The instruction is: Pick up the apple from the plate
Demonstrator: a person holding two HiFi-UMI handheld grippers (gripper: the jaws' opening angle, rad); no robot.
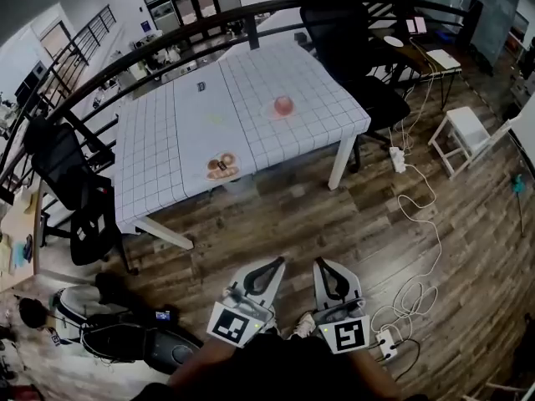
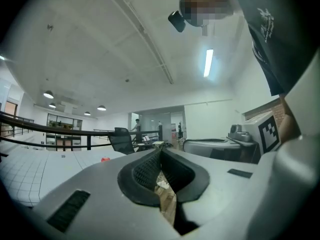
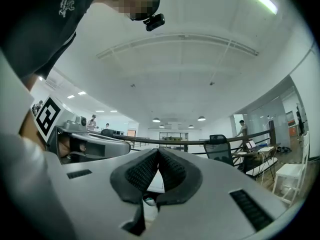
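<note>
I am looking steeply down at both grippers, hanging side by side over the wooden floor, well short of the surface. The left gripper is showing its ribbed pads meeting at the tips, and the right gripper is likewise pressing together, with nothing gripped in either. The apple is sitting on the pink plate towards the far right of the white checked cloth, well apart from both grippers. A second plate carrying brown rounds is lying close to the cloth's near edge. I am reading no brand or word anywhere. The marker cubes are carrying only black-and-white square patterns. The pale print on the person's dark shirt is coming through too small to make out.
</note>
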